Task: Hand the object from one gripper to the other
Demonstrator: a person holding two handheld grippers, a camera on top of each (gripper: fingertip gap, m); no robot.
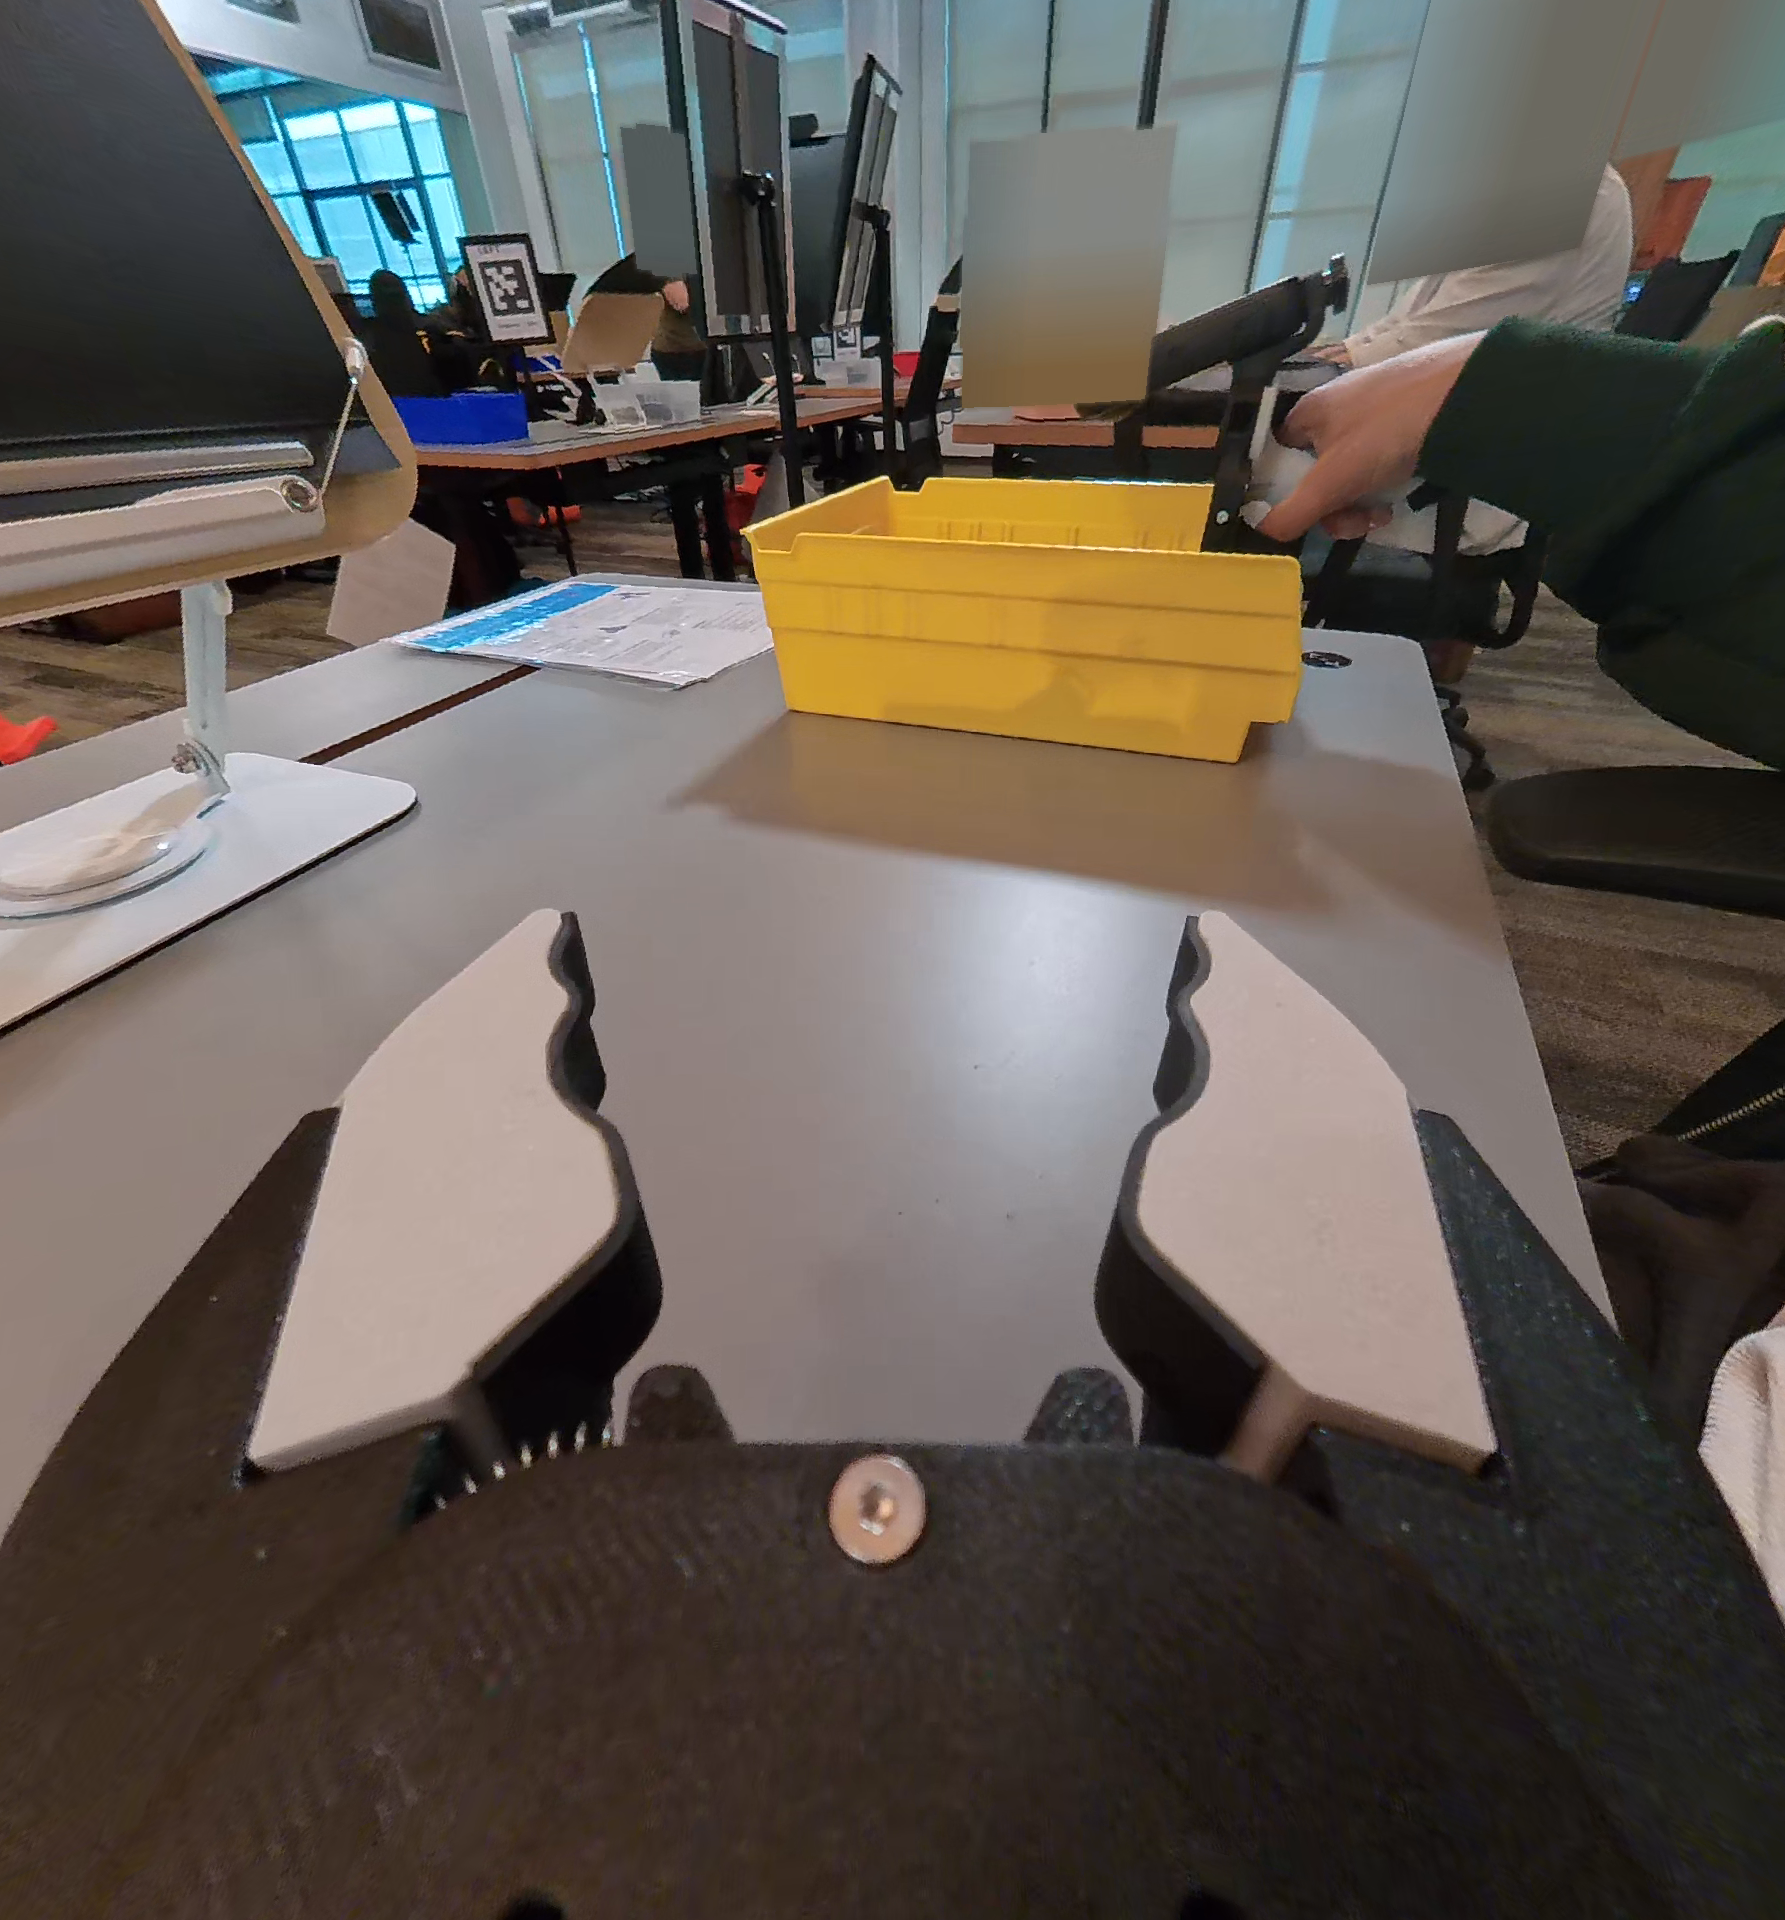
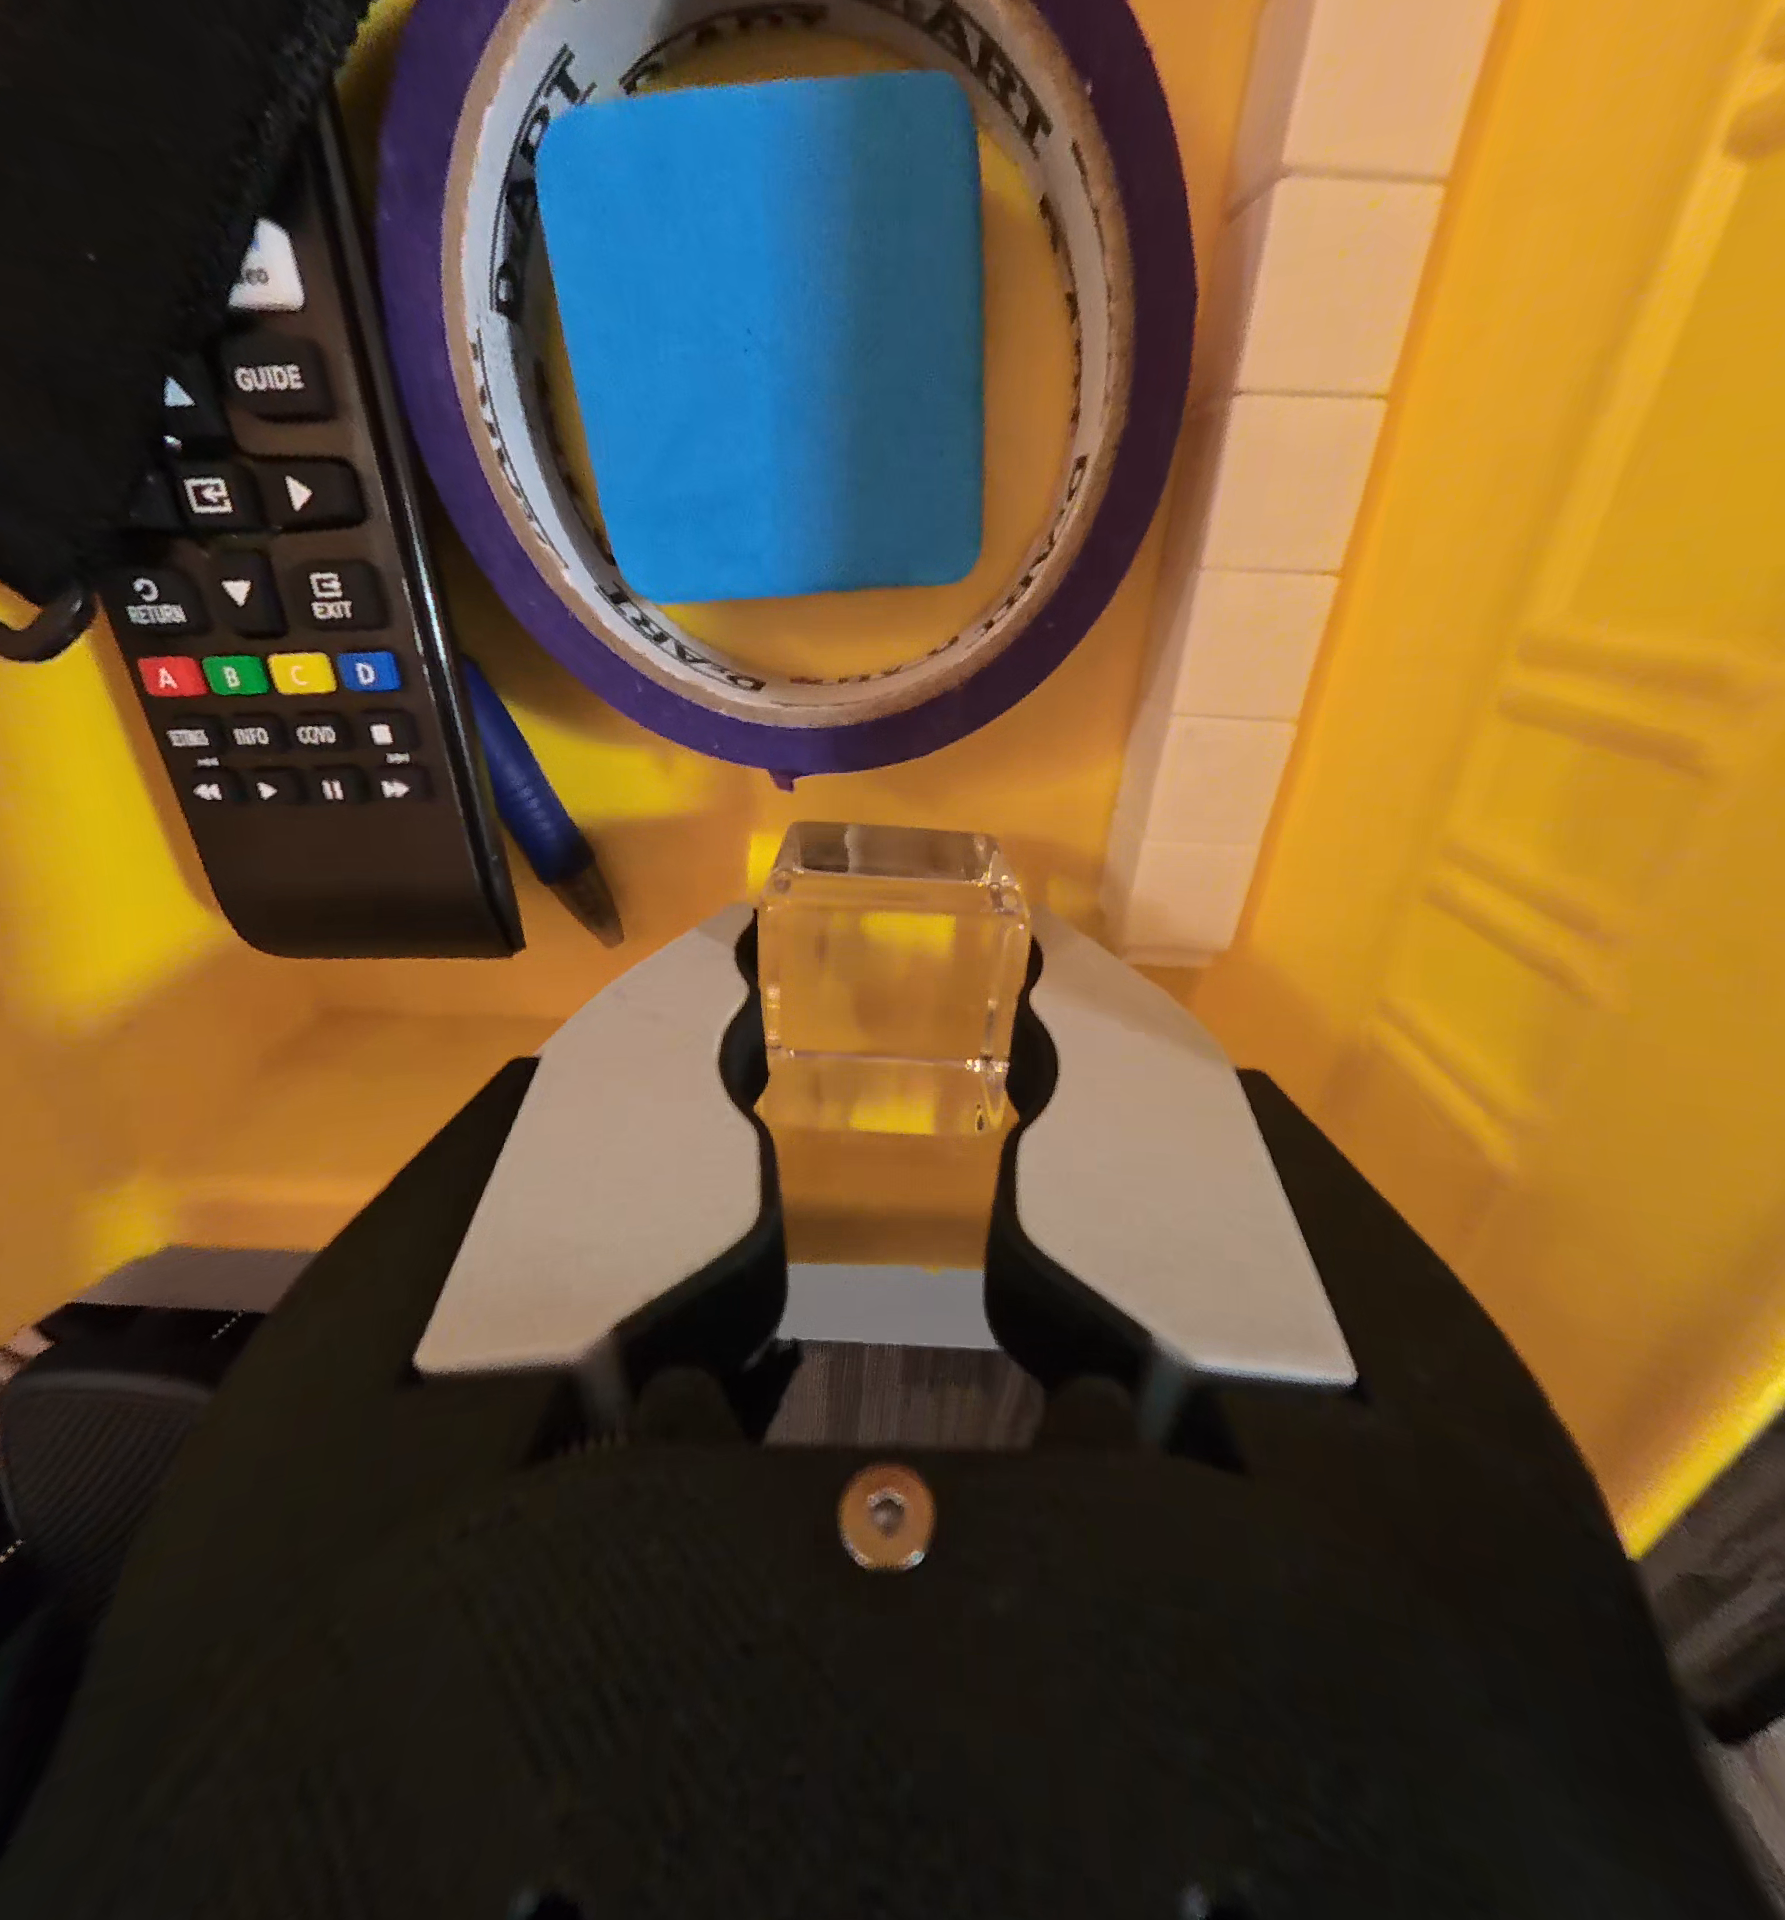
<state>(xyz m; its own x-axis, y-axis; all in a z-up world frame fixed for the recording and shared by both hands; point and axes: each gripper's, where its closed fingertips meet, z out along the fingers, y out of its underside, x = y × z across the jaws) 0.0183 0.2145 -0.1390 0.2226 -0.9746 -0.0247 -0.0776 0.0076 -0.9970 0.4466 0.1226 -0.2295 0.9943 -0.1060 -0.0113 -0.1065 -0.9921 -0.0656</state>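
**Clear cube gripped inside the bin, other gripper waiting open**

The grey table (image 1: 867, 1039) carries a yellow bin (image 1: 1033, 634) at its far end, set where both grippers can reach it. The right gripper (image 2: 893, 935) points down into this bin, apparently because the loose items are kept there. A purple tape roll (image 2: 1148, 312) lies on the bin floor with a blue pad (image 2: 763, 343) inside its ring. Beside it lie a black remote (image 2: 296, 644) and a blue pen (image 2: 535, 800), and a row of white blocks (image 2: 1272, 520) runs along one wall.

The right gripper's fingers are closed narrowly on a clear cube (image 2: 893, 966), pressing its two side faces near the tips, so most of the cube is left exposed for a second grip.

The left gripper (image 1: 883, 935) hangs low over the bare table, spread wide and empty, well apart from the bin, seemingly ready to receive the cube.
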